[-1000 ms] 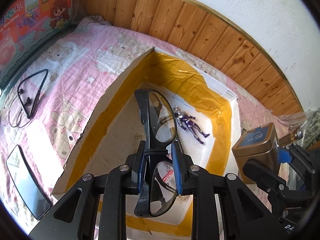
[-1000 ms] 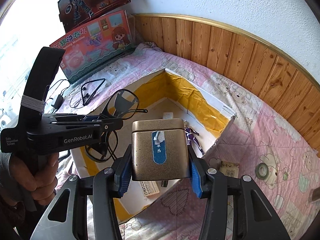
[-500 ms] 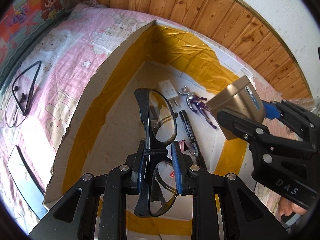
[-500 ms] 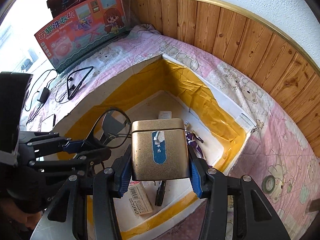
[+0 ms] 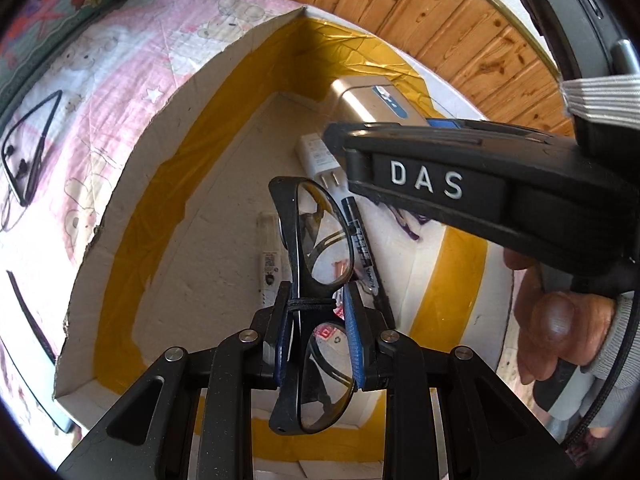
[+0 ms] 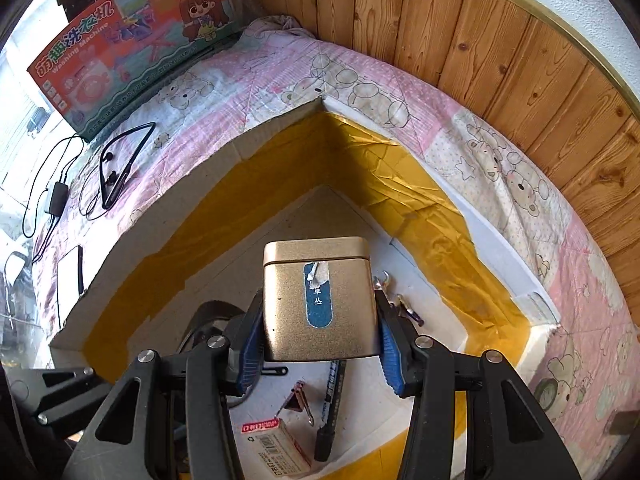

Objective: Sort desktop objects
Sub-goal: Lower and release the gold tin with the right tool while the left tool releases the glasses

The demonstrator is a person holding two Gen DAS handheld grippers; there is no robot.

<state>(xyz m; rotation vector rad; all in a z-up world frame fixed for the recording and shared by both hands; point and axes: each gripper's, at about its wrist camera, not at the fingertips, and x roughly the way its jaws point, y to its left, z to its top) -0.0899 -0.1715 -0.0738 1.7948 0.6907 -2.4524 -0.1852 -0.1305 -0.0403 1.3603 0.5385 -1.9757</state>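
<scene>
Glasses (image 5: 316, 276) with a black frame sit pinched at the bridge between the blue pads of the left gripper (image 5: 318, 334), one lens standing above the fingers at twelve o'clock and the other hanging below at six, so the frame is upright and edge-on to the camera. They hang over the open box (image 5: 168, 184), a cardboard tray with yellow tape lining its walls. On the box floor beyond the glasses lie a white charger (image 5: 318, 156) at twelve o'clock, a black marker (image 5: 366, 256) just right of the upper lens, and a clear tube with a printed label (image 5: 269, 256) just left of it. The right gripper (image 6: 320, 344) is clamped on a gold tin (image 6: 320, 300) with a blue label, its pads pressed on the tin's two sides; the tin is held above the box interior, toward the far corner. In the left wrist view that tin (image 5: 372, 98) shows at one o'clock, beyond the glasses. Below the tin lie a small red-printed carton (image 6: 276, 446) at six o'clock and a metal clip (image 6: 298, 398). A neckband earphone (image 6: 120, 160) rests on the pink blanket (image 6: 248, 80) at ten o'clock, well apart from the box.
</scene>
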